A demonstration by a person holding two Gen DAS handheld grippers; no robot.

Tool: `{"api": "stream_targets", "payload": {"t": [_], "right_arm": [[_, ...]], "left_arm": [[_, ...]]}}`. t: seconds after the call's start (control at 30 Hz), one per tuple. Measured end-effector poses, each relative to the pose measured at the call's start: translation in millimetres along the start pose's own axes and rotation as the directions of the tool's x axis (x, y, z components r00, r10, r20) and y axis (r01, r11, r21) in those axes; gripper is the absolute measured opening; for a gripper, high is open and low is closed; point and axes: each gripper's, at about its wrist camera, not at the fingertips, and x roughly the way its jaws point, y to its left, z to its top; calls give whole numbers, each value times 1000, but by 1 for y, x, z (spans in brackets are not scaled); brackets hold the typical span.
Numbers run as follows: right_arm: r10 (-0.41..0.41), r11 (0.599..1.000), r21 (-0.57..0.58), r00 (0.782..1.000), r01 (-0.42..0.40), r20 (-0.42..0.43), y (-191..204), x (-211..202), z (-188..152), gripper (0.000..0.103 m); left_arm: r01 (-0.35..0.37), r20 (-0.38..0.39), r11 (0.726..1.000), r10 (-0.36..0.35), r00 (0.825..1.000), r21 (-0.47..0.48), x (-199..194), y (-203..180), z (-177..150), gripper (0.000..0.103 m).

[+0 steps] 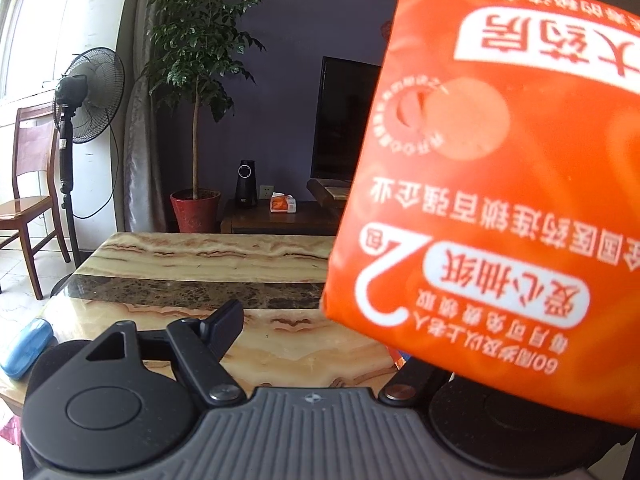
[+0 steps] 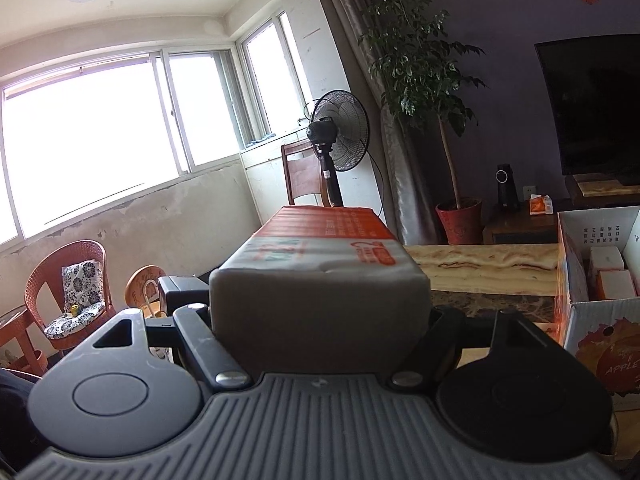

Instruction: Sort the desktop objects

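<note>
Marble in cream and brown bands forms the table top (image 1: 224, 258) seen from the left wrist, with a purple wall, a potted tree (image 1: 198, 92), a standing fan (image 1: 90, 96), a wooden chair (image 1: 30, 184) and a dark television (image 1: 344, 120) behind it. A blue case (image 1: 26, 348) lies at the table's left edge. An orange tissue pack (image 1: 500, 184) with upside-down white print fills the right of this view, lifted clear of the table. The left gripper (image 1: 320, 332) is spread wide; its left finger (image 1: 224, 324) stands free over the marble, apart from the pack. The other finger is hidden behind the pack, so it cannot be told from this view whether anything is pinched.

From the right wrist, a bright window (image 2: 100, 136) and peeling wall are seen at the left, with a wicker chair (image 2: 68, 292) below. The tissue pack (image 2: 320, 280) is seen end-on, seated between the fingers of the right gripper (image 2: 320, 316), which is clamped on its two sides and carries it above the table (image 2: 480, 260). A cardboard box (image 2: 592, 320) printed with an apple stands just right of the pack on the table, and white packets are seen inside it.
</note>
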Motion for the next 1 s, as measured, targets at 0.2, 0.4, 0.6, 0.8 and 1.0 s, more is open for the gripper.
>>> {"api": "stream_targets", "payload": {"t": [0.2,0.4,0.6,0.8,1.0], "right_arm": [[-23,1000,-4,1000,23,-14,-1,2,-1,76],[-38,999,22,999,39,-16,-2,1,1,75],[-79,993,92,997,77,20,-12,-7,10,75],[-106,987,123,994,101,32,-19,-15,20,75],[-98,985,151,992,85,85,-21,-32,34,75]], "left_arm": [[-8,-14,999,9,1000,35,4,-3,0,77],[13,-4,999,-13,1000,36,2,-4,-1,82],[10,-2,1000,-10,1000,2,0,2,0,85],[-12,-82,999,9,997,-41,3,5,5,85],[-5,-220,1000,0,976,-25,2,-7,6,85]]}}
